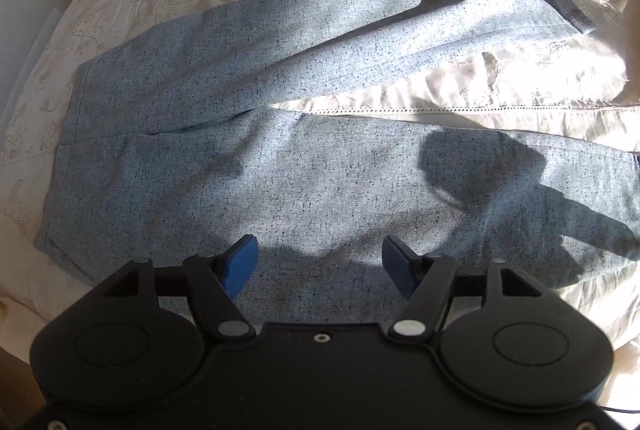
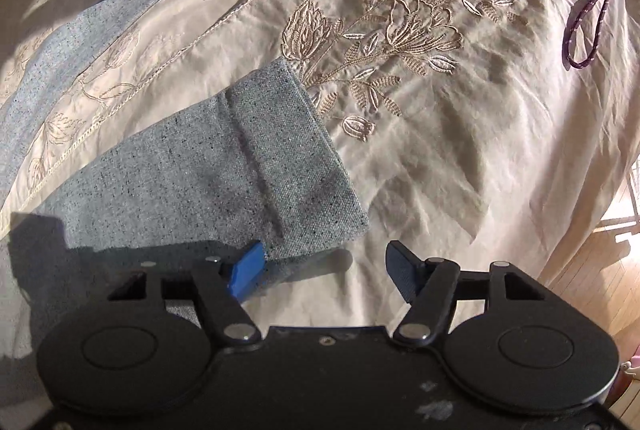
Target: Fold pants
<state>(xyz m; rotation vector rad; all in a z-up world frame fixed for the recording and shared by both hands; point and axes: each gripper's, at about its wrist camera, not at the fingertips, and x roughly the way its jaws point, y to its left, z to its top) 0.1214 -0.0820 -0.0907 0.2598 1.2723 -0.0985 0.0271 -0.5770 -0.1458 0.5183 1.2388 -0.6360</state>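
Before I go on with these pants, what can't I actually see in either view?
- Left wrist view: the near edge of the pants is hidden behind the left hand-held gripper.
- Right wrist view: the near leg's lower edge by the cuff is under the right hand-held gripper; waistband out of frame.
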